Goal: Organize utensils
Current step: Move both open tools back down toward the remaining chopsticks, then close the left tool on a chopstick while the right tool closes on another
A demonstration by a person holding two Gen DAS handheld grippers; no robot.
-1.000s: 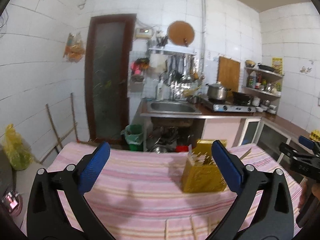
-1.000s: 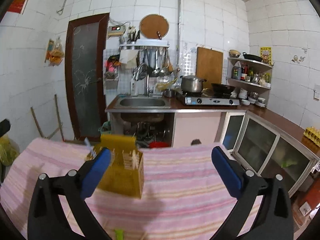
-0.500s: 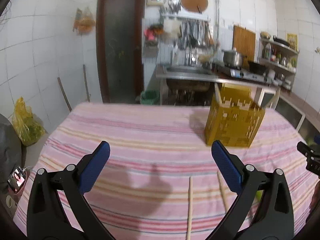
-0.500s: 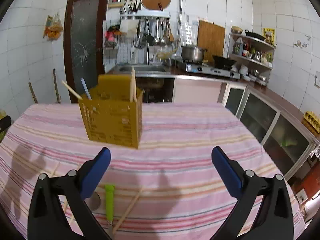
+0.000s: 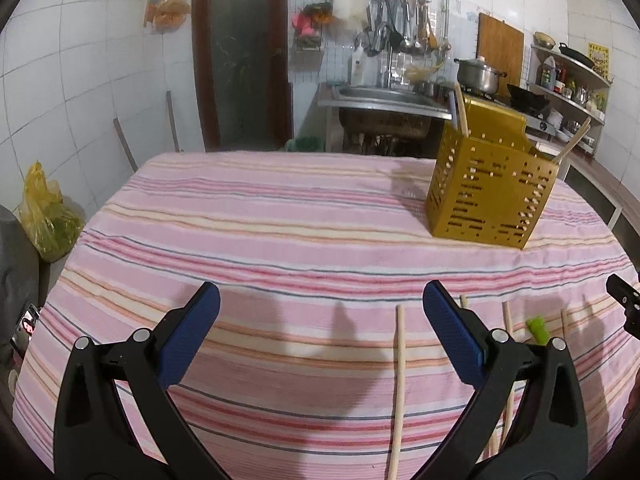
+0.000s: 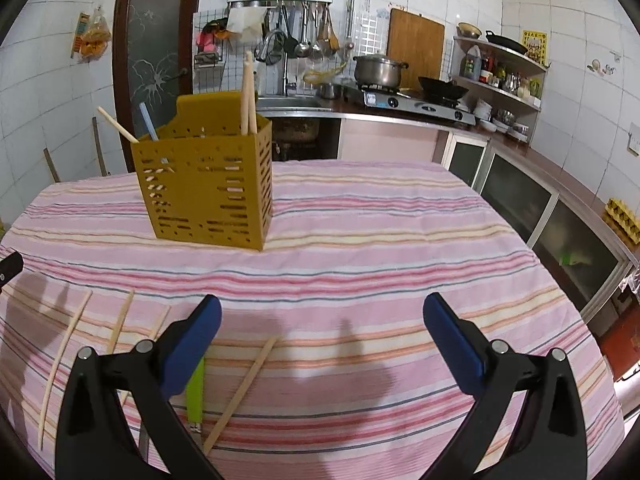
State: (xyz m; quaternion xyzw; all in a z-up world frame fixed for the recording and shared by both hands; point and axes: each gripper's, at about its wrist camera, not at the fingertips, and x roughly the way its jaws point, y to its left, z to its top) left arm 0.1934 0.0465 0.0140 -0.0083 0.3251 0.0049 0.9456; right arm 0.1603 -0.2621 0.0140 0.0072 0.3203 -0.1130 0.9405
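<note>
A yellow perforated utensil holder (image 5: 490, 190) stands on the striped tablecloth (image 5: 260, 232) at the far right, with chopsticks standing in it; it also shows in the right wrist view (image 6: 208, 192). Several loose wooden chopsticks lie near the table's front edge: one (image 5: 398, 384) just inside my left gripper's right finger, one (image 6: 240, 394) between my right gripper's fingers, and others (image 6: 62, 364) to the left. A green-handled utensil (image 6: 195, 390) lies beside the right gripper's left finger. My left gripper (image 5: 320, 340) and right gripper (image 6: 322, 340) are both open and empty above the cloth.
Behind the table are a sink (image 5: 384, 96), a stove with a pot (image 6: 378, 70), wall shelves (image 6: 500, 76) and a dark door (image 5: 240, 52). Glass-fronted cabinets (image 6: 560, 236) run along the right. A yellow bag (image 5: 44, 212) sits on the floor at left.
Both grippers have tilted downward toward the table. The holder has shifted up in view and the loose chopsticks and green-handled utensil have come into sight. Both stay open.
</note>
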